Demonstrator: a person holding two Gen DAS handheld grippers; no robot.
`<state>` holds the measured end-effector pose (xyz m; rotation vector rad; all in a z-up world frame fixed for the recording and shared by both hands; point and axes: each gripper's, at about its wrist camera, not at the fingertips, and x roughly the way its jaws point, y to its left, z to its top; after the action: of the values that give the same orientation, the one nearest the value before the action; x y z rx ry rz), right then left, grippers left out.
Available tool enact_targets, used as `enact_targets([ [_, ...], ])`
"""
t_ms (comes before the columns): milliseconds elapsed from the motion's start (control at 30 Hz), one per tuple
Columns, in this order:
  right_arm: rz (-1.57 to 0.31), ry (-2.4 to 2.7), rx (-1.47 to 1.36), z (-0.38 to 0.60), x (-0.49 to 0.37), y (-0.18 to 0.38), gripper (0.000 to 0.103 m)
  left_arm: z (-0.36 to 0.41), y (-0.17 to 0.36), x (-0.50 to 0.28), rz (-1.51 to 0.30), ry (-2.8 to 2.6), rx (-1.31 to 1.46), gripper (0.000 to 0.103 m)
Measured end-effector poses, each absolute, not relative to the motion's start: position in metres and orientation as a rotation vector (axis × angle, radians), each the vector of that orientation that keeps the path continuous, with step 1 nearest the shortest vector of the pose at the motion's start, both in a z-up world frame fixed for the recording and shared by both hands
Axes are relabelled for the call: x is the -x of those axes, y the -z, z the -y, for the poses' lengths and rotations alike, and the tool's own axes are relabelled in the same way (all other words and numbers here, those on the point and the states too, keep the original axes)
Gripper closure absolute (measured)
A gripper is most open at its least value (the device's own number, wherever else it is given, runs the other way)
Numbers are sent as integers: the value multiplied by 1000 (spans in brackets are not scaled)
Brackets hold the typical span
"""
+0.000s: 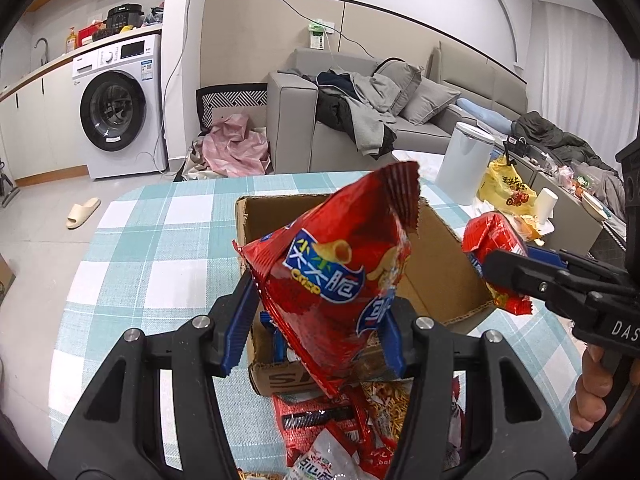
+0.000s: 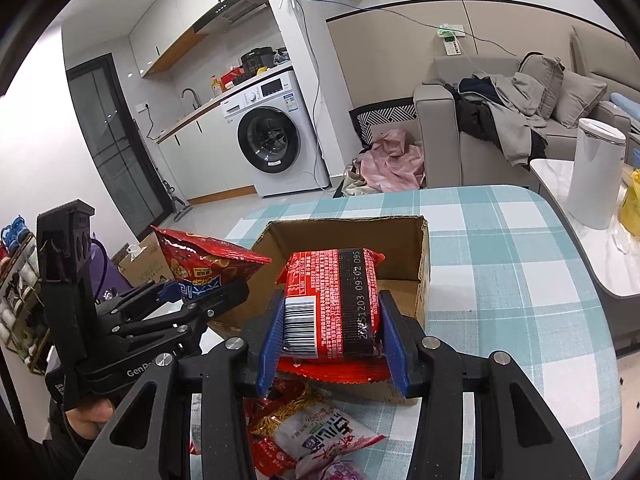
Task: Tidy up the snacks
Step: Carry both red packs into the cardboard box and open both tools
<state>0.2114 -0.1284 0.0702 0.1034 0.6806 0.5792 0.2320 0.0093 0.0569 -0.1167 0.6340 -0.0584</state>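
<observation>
My left gripper (image 1: pixel 316 334) is shut on a puffy red crisp bag (image 1: pixel 332 276), held tilted over the near edge of an open cardboard box (image 1: pixel 444 264). The same bag (image 2: pixel 208 260) shows at the left in the right wrist view, in the left gripper (image 2: pixel 208 292). My right gripper (image 2: pixel 332 344) is shut on a red noodle packet (image 2: pixel 332 300) with a barcode, just above the box's (image 2: pixel 400 236) near wall. From the left wrist view that packet (image 1: pixel 494 256) hangs at the box's right side, in the right gripper (image 1: pixel 508 276).
Several loose snack packets (image 2: pixel 316 436) lie heaped on the checked tablecloth (image 1: pixel 160 248) in front of the box. A white bin (image 1: pixel 464 160) and a yellow bag (image 1: pixel 506 188) stand on a side table to the right. Behind are a sofa and a washing machine.
</observation>
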Motion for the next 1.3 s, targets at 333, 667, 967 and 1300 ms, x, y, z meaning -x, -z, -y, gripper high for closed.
enact_targets([
  [333, -710, -568, -111, 124, -231, -60, 58, -9, -38, -257, -663, 56, 102, 51],
  [667, -739, -562, -110, 117, -247, -47, 58, -6, -19, -274, -692, 56, 81, 51],
  [967, -766, -555, -97, 116, -258, -31, 58, 3, -14, -274, -696, 62, 58, 51],
  [1300, -746, -552, -91, 120, -255, -32, 58, 4, -15, -272, -708, 70, 70, 51],
])
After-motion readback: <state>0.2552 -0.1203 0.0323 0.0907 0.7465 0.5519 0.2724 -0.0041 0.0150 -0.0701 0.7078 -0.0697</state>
